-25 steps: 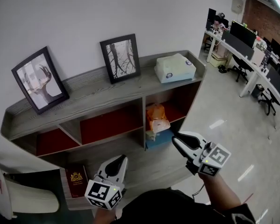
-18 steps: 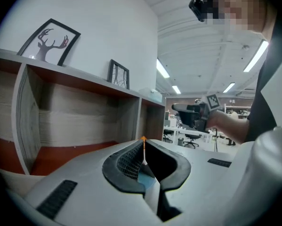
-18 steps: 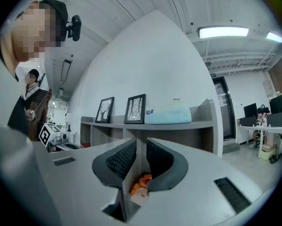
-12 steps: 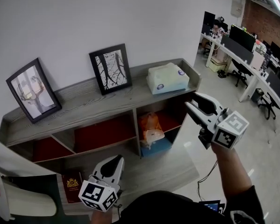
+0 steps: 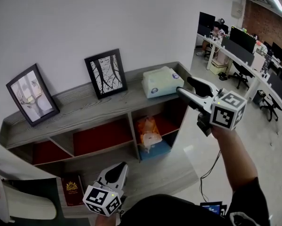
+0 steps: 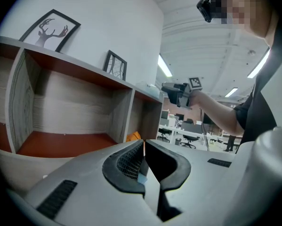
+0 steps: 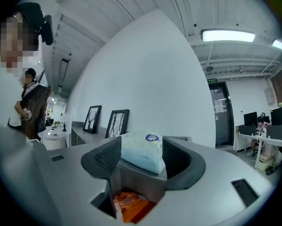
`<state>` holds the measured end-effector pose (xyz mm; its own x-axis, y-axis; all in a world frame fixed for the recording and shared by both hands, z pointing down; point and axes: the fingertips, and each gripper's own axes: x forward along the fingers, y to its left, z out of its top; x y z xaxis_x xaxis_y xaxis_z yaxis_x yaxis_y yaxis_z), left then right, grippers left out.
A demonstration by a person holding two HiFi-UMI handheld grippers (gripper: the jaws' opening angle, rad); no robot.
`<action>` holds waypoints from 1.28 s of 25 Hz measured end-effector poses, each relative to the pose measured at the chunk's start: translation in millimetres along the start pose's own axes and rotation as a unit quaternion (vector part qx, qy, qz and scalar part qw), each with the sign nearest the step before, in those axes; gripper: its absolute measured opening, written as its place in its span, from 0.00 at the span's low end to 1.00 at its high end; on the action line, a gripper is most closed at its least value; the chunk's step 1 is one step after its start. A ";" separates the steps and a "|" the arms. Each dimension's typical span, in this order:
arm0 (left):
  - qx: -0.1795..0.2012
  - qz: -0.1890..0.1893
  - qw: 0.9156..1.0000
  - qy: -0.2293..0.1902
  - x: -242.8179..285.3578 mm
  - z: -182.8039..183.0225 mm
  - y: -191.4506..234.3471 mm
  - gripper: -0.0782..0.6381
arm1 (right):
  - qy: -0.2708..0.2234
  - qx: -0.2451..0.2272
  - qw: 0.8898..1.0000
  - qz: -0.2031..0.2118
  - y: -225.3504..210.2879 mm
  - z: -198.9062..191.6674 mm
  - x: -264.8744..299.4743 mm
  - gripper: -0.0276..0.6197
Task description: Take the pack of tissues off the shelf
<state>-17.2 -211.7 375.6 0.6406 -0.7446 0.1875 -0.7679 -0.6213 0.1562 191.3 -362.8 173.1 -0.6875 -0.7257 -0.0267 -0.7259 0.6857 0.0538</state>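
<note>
White tissue pack (image 5: 162,81) faces right gripper (image 5: 183,85): jaws just opened, empty.

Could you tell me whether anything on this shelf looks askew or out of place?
Nothing looks spilled or damaged. Only the crumpled orange packets heaped on a blue box in the right cubby look untidy; the tissue pack lies flat.

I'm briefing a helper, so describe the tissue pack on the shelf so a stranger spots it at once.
Find the grey wooden shelf unit against the white wall. On its top board, at the right end in the head view, lies the pack of tissues. It is the only soft, pale, pillowy thing up there; its neighbours are two upright black picture frames.
</note>
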 end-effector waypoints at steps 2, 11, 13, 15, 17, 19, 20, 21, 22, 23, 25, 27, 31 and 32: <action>-0.002 0.001 1.000 0.002 -1.2 -2.1 -2.0 0.14 | 0.010 0.000 1.000 -0.003 -1.6 -5.4 6.5 0.39; -0.010 0.010 1.000 0.002 -12.1 -6.6 -2.4 0.14 | 0.034 -0.010 0.999 -0.019 -6.4 -24.2 23.8 0.39; -0.012 0.010 1.000 0.002 -13.0 -7.5 -1.9 0.14 | 0.037 -0.017 0.999 -0.017 -4.3 -26.0 25.8 0.35; -0.012 0.009 1.000 0.002 -13.2 -8.9 -1.5 0.14 | 0.037 -0.020 0.999 -0.014 -1.9 -27.2 27.5 0.24; -0.014 0.007 1.000 0.003 -12.9 -11.0 -1.4 0.14 | 0.036 -0.019 0.999 -0.007 1.4 -28.3 28.4 0.13; -0.018 0.004 1.000 0.003 -12.2 -12.3 -1.2 0.14 | 0.037 -0.018 0.999 0.000 5.2 -28.9 28.7 0.11; -0.020 0.003 1.000 0.003 -12.0 -12.3 -1.1 0.14 | 0.037 -0.019 0.999 0.003 7.2 -28.7 28.5 0.10; -0.022 0.001 1.000 0.003 -11.8 -12.2 -1.2 0.14 | 0.038 -0.020 0.999 0.006 9.4 -28.1 27.9 0.09; -0.023 0.000 1.000 0.002 -11.6 -12.0 -1.4 0.14 | 0.037 -0.021 0.999 0.009 11.7 -27.2 26.8 0.09; -0.023 -0.001 1.000 0.002 -11.3 -12.0 -1.7 0.14 | 0.035 -0.021 0.999 0.012 13.9 -25.8 25.3 0.08; -0.023 -0.004 1.000 0.003 -10.4 -12.4 -2.5 0.14 | 0.029 -0.020 0.999 0.017 18.2 -22.3 21.5 0.08; -0.024 -0.008 1.000 0.006 -9.7 -13.9 -3.6 0.14 | 0.021 -0.019 0.999 0.024 23.5 -17.6 16.8 0.08; -0.024 -0.013 1.000 0.011 -8.9 -17.1 -6.3 0.14 | -0.001 -0.021 0.999 0.036 36.1 -0.9 2.8 0.08; -0.024 -0.014 1.000 0.012 -8.7 -17.3 -6.5 0.14 | -0.007 -0.021 0.999 0.037 39.1 4.0 -1.6 0.08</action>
<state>-17.8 -197.0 389.7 0.6614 -0.7215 0.2051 -0.7498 -0.6283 0.2075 164.0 -334.7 171.2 -0.7398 -0.6719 -0.0345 -0.6716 0.7344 0.0978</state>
